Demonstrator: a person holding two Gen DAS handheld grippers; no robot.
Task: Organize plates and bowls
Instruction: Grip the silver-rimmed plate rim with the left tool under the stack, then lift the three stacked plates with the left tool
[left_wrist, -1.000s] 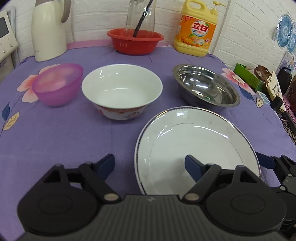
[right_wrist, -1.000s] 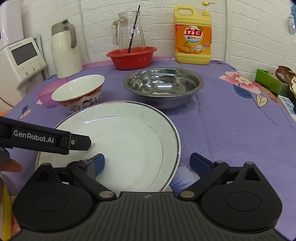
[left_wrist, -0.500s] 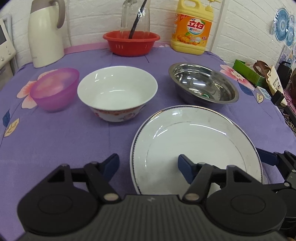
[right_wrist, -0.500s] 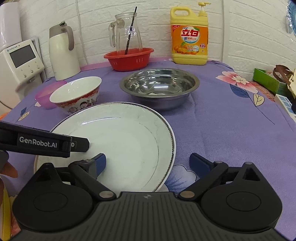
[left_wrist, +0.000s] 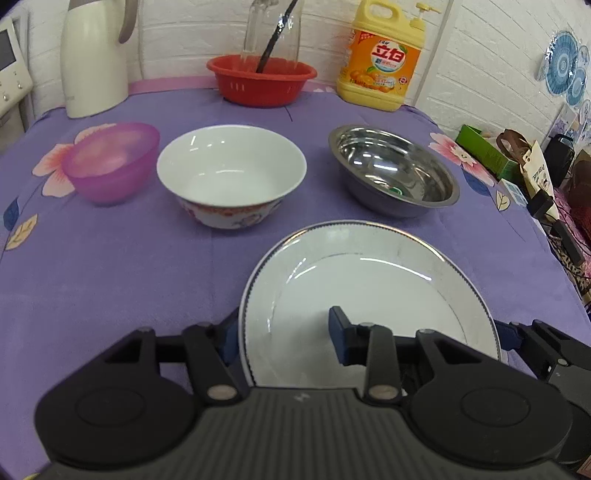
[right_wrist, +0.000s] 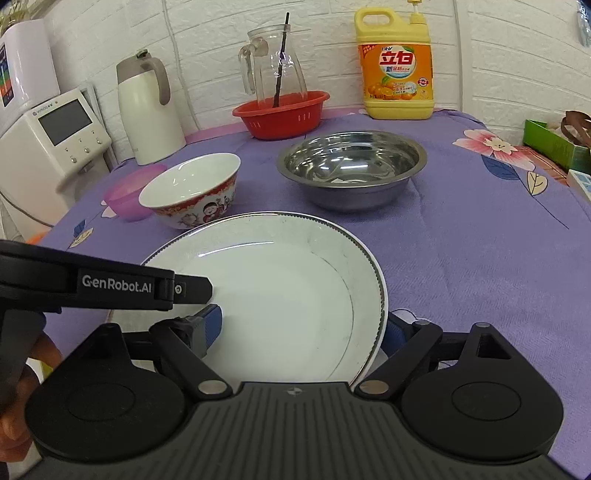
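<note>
While the white plate (left_wrist: 369, 291) lies on the purple flowered cloth of the desk (left_wrist: 110, 277), nearest of all the dishes, both grippers straddle its near rim from opposite sides; the left gripper (left_wrist: 284, 332) has one blue pad outside the plate's left edge and the other pad (left_wrist: 338, 326) over the plate's well, and its jaws are closing with the rim between them, though whether the pads already press on the china cannot be told; the right gripper (right_wrist: 306, 325) has its left pad (right_wrist: 214, 319) over the plate's inside and its right pad just outside and under the right edge, the jaws standing fairly wide with the rim between them, and no firm clamp shows. Seen from the right wrist, the left gripper's black finger, marked GenRobot.AI, reaches over the plate from the left, and part of a hand (right_wrist: 14, 435) shows at the lower left corner. Beyond the plate stand three bowls in a loose row, all apart from each other: a translucent purple bowl (left_wrist: 110, 162) at the left, a white china bowl with a red pattern (left_wrist: 231, 177) in the middle, and a steel bowl (left_wrist: 393, 170) at the right; farther back, along the white brick wall, are a cream thermos jug (left_wrist: 94, 55), a red basket (left_wrist: 260, 79) holding a glass pitcher (right_wrist: 273, 70), and a yellow detergent bottle (left_wrist: 380, 59).
</note>
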